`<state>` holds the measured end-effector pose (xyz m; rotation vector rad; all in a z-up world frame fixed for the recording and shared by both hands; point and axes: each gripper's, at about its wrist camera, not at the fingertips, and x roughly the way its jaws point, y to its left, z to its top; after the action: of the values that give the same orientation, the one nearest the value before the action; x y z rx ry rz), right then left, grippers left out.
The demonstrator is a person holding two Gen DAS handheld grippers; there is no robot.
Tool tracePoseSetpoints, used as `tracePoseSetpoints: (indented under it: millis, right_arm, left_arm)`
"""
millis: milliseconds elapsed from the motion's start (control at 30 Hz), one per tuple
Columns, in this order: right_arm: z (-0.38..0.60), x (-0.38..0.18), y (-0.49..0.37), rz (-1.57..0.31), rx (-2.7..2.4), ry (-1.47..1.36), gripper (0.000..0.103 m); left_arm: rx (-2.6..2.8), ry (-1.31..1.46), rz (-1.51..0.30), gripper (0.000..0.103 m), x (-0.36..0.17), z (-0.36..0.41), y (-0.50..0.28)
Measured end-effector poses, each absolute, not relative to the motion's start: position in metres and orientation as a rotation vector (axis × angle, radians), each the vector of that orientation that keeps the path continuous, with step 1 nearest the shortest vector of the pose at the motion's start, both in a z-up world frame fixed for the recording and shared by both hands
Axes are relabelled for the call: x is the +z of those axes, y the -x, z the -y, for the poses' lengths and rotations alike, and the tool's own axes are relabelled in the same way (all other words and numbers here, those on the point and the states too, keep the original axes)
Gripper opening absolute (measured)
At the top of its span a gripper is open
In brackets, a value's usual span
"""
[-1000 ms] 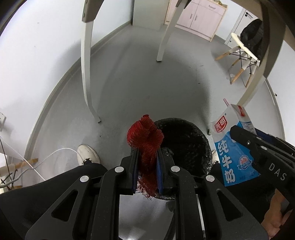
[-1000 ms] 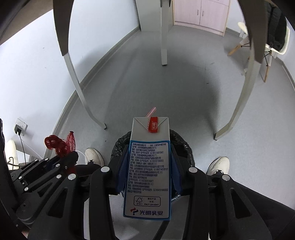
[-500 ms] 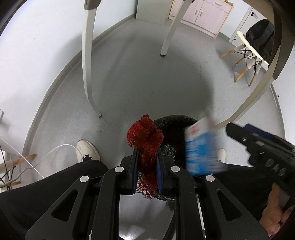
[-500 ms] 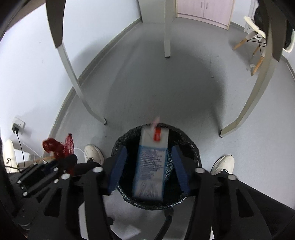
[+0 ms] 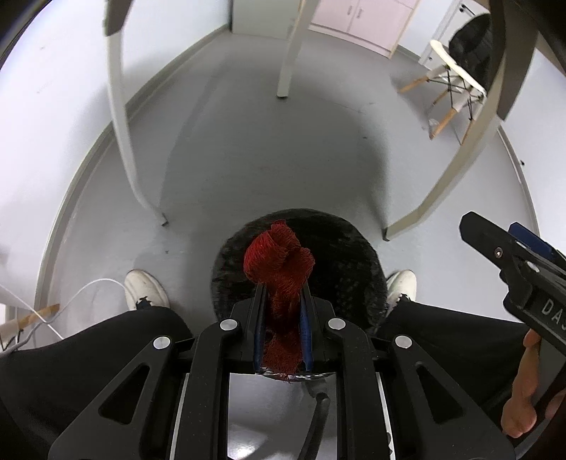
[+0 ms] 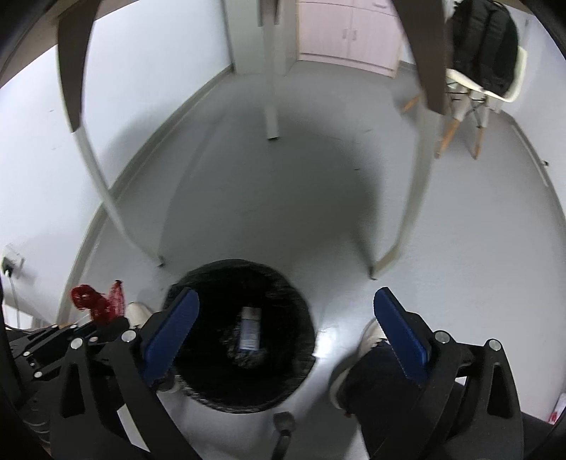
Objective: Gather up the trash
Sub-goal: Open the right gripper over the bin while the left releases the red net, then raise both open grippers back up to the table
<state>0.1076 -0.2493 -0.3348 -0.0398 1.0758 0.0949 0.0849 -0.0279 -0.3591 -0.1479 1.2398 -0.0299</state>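
1. The grey floor point(image 5: 269, 148) fills most of both views. It meets a white wall point(image 5: 53, 88) on the left side.
2. A table stands over the floor, and its pale legs point(image 5: 122, 106) come down around the bin.
3. A white chair point(image 6: 470, 92) with wooden legs stands at the far right of the floor, with a black backpack point(image 6: 484, 46) on its seat. Pink cupboards point(image 6: 350, 32) stand against the far wall.
4. A person sits over the floor in black trousers point(image 5: 88, 354) and white shoes point(image 5: 145, 286), one shoe on each side of the bin.
5. The round trash bin point(image 6: 240, 332) has a black bag in it. It stands on the floor between the person's feet, near the front table legs.
6. The right gripper point(image 6: 286, 325) has just been opening, and its blue pads point(image 6: 173, 329) now stand wide apart with nothing between them. It hangs over the bin.
7. The left gripper point(image 5: 282, 318) is squeezed tight on a red mesh bag point(image 5: 279, 269). The bunched top of the red mesh bag sticks out past the pads, over the near rim of the bin.
8. The milk carton point(image 6: 250, 329) lies deep inside the bin, at the bottom. It looks small and blurry.
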Motion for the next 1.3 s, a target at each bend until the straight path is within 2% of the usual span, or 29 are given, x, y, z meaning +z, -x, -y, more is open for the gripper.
tracePoseSetpoints:
  millis: [433, 600, 867, 1000, 1167, 1300]
  right_arm:
    - [0.3, -0.342, -0.103, -1.063, 0.055, -0.013, 0.095]
    - [0.303, -0.343, -0.101, -1.066, 0.071, -0.012, 0.095]
    - [0.307, -0.34, -0.099, -1.07, 0.09, -0.019, 0.095]
    - [0.307, -0.341, -0.099, -1.074, 0.093, -0.025, 0.095]
    - [0.305, -0.34, -0.098, -1.081, 0.098, -0.011, 0.095]
    - [0.306, -0.334, -0.094, -1.071, 0.095, -0.011, 0.095]
  left_arm:
    - [-0.08, 0.107, -1.256, 0.017, -0.368, 0.071, -0.095]
    - [-0.072, 0.089, -1.253, 0.022, -0.37, 0.08, -0.098]
    - [-0.037, 0.072, -1.222, 0.057, -0.368, 0.083, -0.096]
    - [-0.031, 0.077, -1.207, 0.066, -0.365, 0.08, -0.095]
    - [-0.038, 0.083, -1.19, 0.09, -0.359, 0.078, -0.092]
    - [-0.036, 0.086, -1.16, 0.095, -0.346, 0.074, -0.088]
